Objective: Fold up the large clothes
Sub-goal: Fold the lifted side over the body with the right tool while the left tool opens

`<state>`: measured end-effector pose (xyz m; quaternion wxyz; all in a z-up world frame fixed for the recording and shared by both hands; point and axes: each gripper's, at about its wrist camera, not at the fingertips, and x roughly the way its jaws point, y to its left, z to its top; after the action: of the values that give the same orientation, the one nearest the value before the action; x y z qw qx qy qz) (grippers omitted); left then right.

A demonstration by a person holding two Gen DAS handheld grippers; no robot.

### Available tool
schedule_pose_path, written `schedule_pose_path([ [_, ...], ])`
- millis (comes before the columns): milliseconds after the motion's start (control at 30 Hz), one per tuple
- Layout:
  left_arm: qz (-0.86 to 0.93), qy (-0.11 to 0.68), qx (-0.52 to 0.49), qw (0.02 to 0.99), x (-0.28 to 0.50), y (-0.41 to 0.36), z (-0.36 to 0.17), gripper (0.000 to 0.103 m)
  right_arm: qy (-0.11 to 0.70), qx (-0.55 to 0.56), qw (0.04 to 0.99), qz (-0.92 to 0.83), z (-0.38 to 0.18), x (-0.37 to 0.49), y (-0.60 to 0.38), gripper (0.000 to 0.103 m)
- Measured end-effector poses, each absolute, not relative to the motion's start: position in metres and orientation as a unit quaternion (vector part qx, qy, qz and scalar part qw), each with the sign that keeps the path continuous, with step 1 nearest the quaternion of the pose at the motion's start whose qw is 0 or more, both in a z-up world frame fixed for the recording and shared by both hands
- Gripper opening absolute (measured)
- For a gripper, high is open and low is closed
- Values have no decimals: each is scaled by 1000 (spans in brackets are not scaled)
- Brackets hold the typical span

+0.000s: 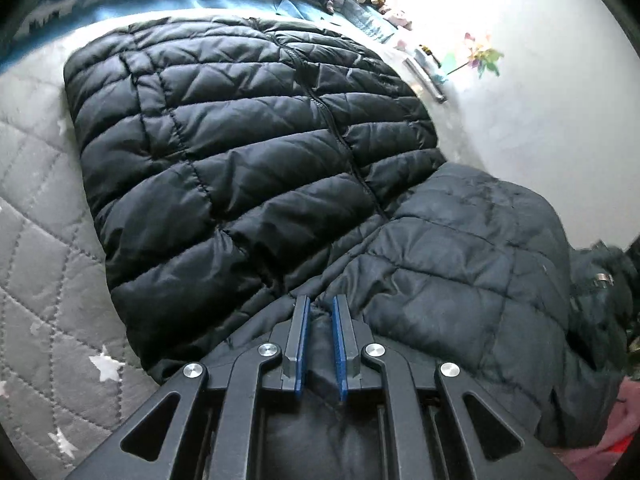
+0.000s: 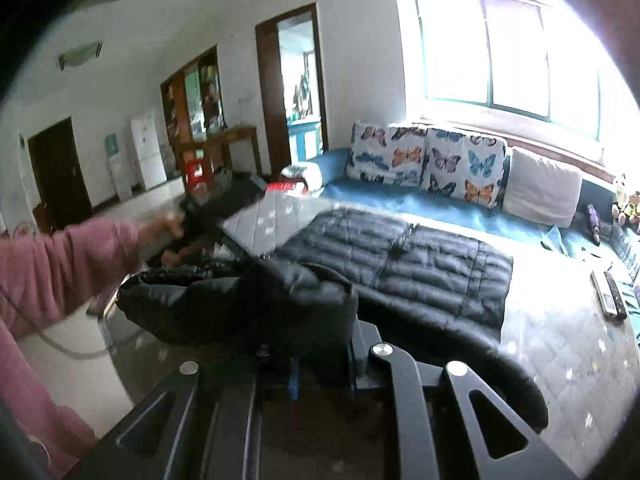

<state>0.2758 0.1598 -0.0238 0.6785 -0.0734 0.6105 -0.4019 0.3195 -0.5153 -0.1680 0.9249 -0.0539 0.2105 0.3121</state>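
**Black puffer jacket half lifted off the bed, both tongs clamped on its fabric**

The black quilted jacket point(image 1: 240, 152) lies spread over a grey quilted bed cover point(image 1: 36, 208) printed with white stars, its zip line running up the middle. The near part of the jacket is raised off the bed and bunched toward the cameras, while the far part lies flat.

The left tongs point(image 1: 321, 304) are nearly closed, their blue pads point(image 1: 303, 340) pinching a ridge of the jacket's dark fabric that runs up between them. From the right wrist view, the left tongs point(image 2: 224, 204) show at the end of a pink sleeve point(image 2: 60, 268), held by a hand point(image 2: 168, 236) above the jacket's raised edge (this part is blurred).

The right tongs point(image 2: 320, 344) are mostly buried under a fold of the jacket point(image 2: 400, 264); the fabric drapes over the fingertips, and the jaws stand clenched on it.

Beyond the jacket lie a blue sheet point(image 2: 420, 204), butterfly-print cushions point(image 2: 424, 160) and a white pillow point(image 2: 540, 188) beneath a bright window point(image 2: 512, 52). Two remote controls point(image 2: 610, 296) rest on the bed cover to the right of the jacket
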Motion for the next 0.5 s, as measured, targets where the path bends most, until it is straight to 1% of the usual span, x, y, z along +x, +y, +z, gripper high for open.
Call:
schedule_pose_path([
  [100,-418,607,-108,667,283,172,-22,15,200,-35,929,309,-157,347,-516,18],
  [200,-431,600,-159,655,291,188,-22,21,191,-25,933,306,-150,380,-514,18],
  [300,-428,593,-209,650,303,209,-27,33,190,-23,935,300,-147,414,-511,18],
  [333,-423,592,-218,651,306,214,-28,47,187,-29,938,291,-146,429,-509,18],
  [367,-413,589,-229,656,309,223,-29,59,189,-27,939,287,-146,440,-509,18],
  [400,-401,585,-244,662,313,232,-31,61,191,-23,938,287,-146,451,-509,18],
  [500,-378,576,-301,660,324,258,-38,61,193,-23,941,278,-149,489,-508,18],
])
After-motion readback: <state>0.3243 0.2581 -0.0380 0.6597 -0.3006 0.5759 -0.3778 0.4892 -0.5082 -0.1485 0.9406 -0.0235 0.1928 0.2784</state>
